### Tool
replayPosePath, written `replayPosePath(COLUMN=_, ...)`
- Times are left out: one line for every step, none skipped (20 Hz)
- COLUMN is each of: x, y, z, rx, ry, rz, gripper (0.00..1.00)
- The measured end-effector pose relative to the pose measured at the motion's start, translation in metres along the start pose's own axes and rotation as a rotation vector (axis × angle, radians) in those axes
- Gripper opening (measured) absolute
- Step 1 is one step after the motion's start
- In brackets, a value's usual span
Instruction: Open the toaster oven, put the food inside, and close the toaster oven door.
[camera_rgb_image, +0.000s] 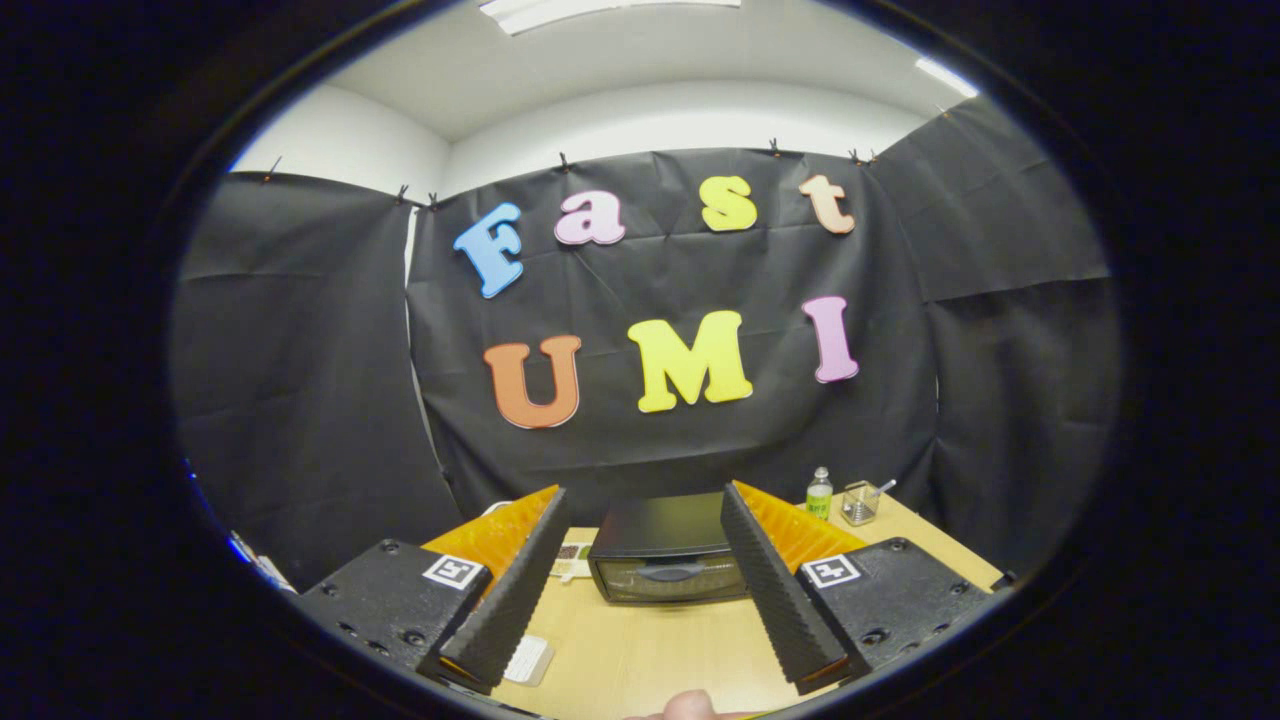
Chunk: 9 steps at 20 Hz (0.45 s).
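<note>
Currently the gripper (645, 590) sits above the near part of the wooden surface (650, 650), jaws wide apart with nothing between the ribbed black pads (515, 590) but bare wood. The toaster oven (668, 550) is straight ahead, beyond the fingertips and framed by the gap between them; black body, door shut, dark handle across the glass front, standing on the far half of the surface against the black cloth wall. No contact: the fingers are well apart from the oven. Just left of the oven, partly hidden behind the left finger, is a small white tray (572, 558) with dark bits on it, possibly the food, but it is too small to tell. A white card or tag (527, 660) lies flat on the surface by the left finger's near end. Far right of the oven stand a small clear bottle with a green label (819, 494) and, just beside it on the right, a clear glass container (858, 503) with a utensil sticking out. At the near edge, between the finger bases, a fingertip (690, 706) of the person pokes into view.
</note>
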<state>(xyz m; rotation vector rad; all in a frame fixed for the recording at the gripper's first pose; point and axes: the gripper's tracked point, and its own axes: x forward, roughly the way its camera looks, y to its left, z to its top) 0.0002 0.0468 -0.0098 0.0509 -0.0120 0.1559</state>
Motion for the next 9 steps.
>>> replayPosePath(x=0.001, y=0.002, z=0.0, rx=-0.001, ry=-0.005, rz=0.003, gripper=1.0)
replayPosePath(x=0.003, y=0.004, z=0.001, rx=-0.005, ry=-0.011, rz=0.002, gripper=1.0)
replayPosePath(x=0.003, y=0.003, z=0.0, rx=-0.014, ry=-0.011, rz=0.0, gripper=1.0)
replayPosePath(x=0.004, y=0.004, z=-0.002, rx=-0.016, ry=-0.007, rz=0.002, gripper=1.0)
replayPosePath(x=0.004, y=0.006, z=-0.004, rx=-0.013, ry=-0.003, rz=0.005, gripper=1.0)
replayPosePath(x=0.01, y=0.0, z=-0.003, rx=-0.014, ry=-0.008, rz=0.004, gripper=1.0)
replayPosePath(x=0.011, y=-0.002, z=-0.002, rx=-0.018, ry=-0.01, rz=-0.002, gripper=1.0)
replayPosePath(x=0.011, y=-0.002, z=-0.001, rx=-0.022, ry=-0.015, rz=-0.002, gripper=1.0)
replayPosePath(x=0.01, y=0.0, z=0.0, rx=-0.022, ry=-0.016, rz=-0.001, gripper=1.0)
